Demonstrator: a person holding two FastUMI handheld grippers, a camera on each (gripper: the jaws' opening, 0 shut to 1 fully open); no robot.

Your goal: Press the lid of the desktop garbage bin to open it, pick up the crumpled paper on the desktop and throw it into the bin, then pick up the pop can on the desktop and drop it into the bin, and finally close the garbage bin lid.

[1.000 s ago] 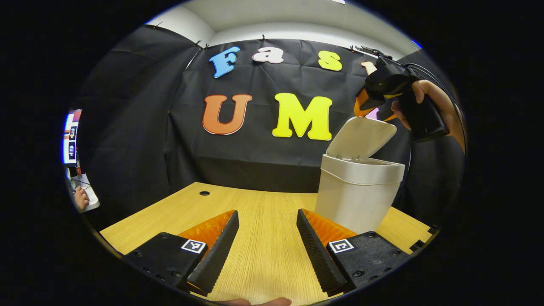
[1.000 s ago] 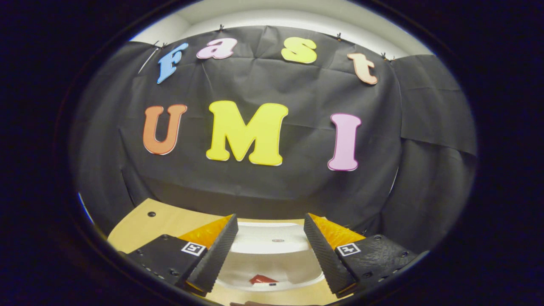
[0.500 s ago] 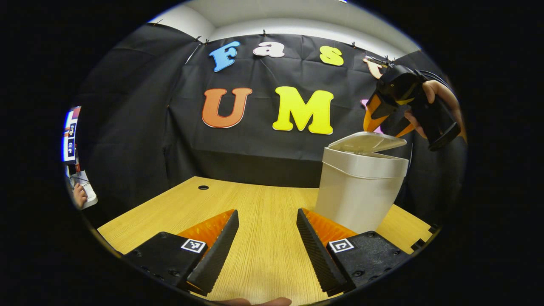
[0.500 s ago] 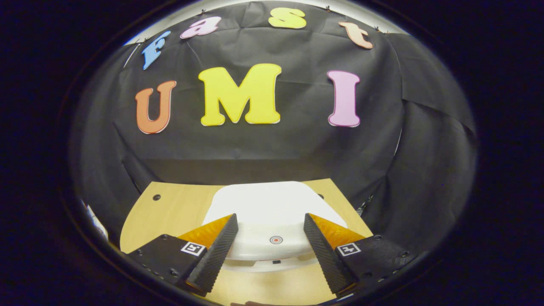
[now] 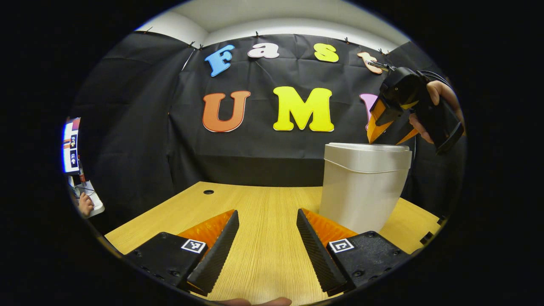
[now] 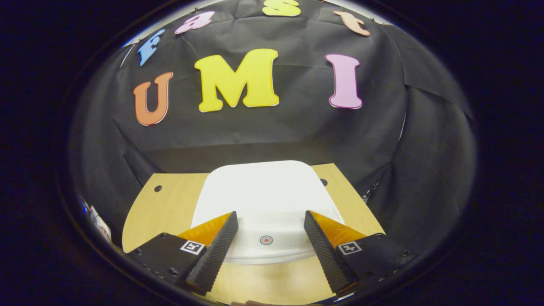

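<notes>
1. Wood desk with the black cloth wall behind it, pretty bare setup.
2. Bin stands on the desk ahead and to the right of the left gripper. Its lid looks flat and flush on the rim.
3. Right gripper sits just above the lid's near edge, fingers spread wide with nothing between them. From the left gripper view its tips look like they touch the lid top, can't say for sure.
4. Left gripper is also wide and holding nothing, low over the desk.
5. Step, I'd guess: last one, closing the lid. Looks basically done, so next is probably just lifting the right gripper straight off.
6. Right gripper view gives the lid top with its small red dot. Left gripper view gives the bin's side, plus the hand on the right gripper.
</notes>
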